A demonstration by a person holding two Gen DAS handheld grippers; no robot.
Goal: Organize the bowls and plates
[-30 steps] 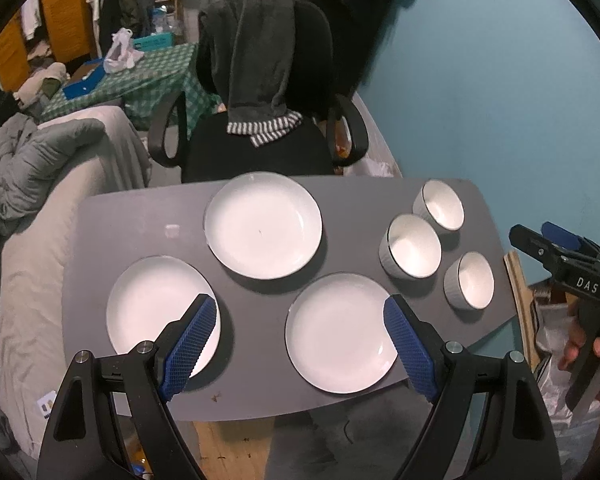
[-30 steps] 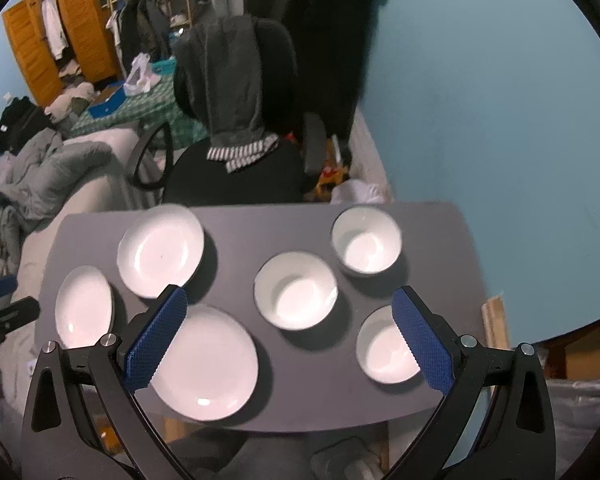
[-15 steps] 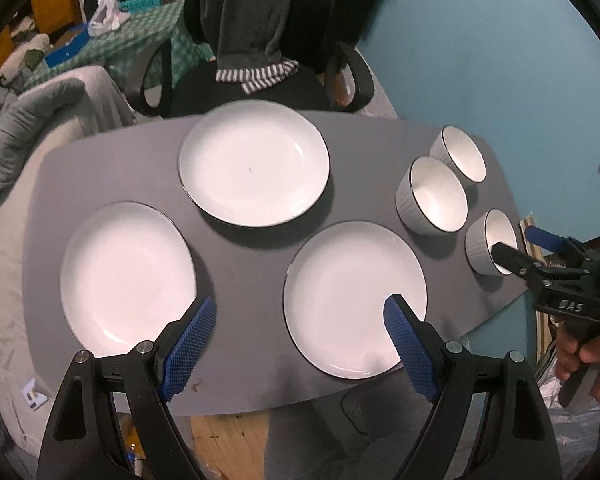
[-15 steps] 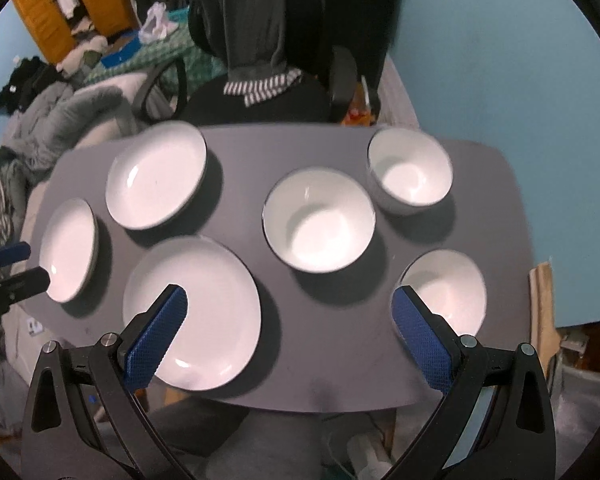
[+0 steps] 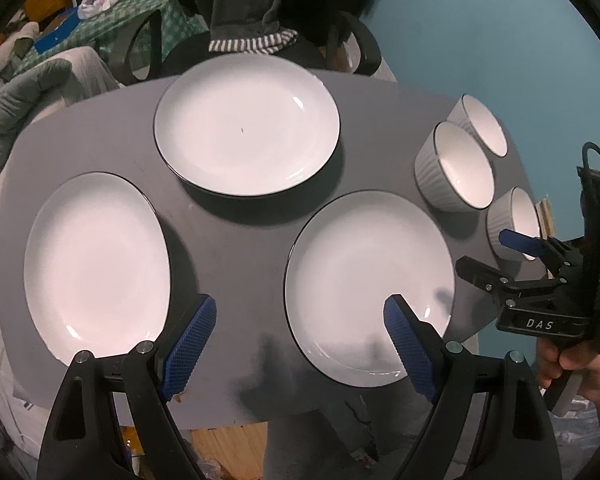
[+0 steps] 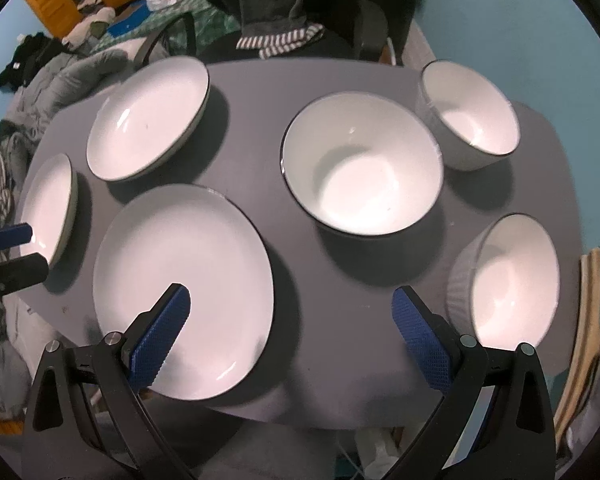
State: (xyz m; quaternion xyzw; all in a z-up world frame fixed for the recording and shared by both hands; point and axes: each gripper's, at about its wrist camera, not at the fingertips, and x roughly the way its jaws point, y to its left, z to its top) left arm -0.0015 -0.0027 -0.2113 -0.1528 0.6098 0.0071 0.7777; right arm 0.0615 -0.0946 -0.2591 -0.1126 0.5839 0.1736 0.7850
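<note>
Grey table (image 5: 236, 236): oval top, bearing all the crockery.

Office chair (image 5: 260, 8): black, at 12 o'clock beyond the table, a dark garment with striped hem draped over its back.

Plates, three, white with dark rims, all lying flat and apart from one another. Far plate (image 5: 246, 126) at 12 o'clock in the left wrist view; left plate (image 5: 96, 264) at 9 o'clock; near plate (image 5: 370, 298) at 4 o'clock, close to the table's front edge.

Bowls, three, white, ribbed outside, upright and unstacked. Middle bowl (image 6: 362, 168), the widest, near the centre of the right wrist view; far bowl (image 6: 470, 114) at 1 o'clock; near bowl (image 6: 508, 280) at 4 o'clock by the table's right edge.

Left gripper (image 5: 300, 344): blue-padded jaws spread wide, holding nothing, above the front edge between left and near plates.

Right gripper (image 6: 292, 332): jaws likewise wide apart and empty, over the table between near plate and near bowl.
</note>
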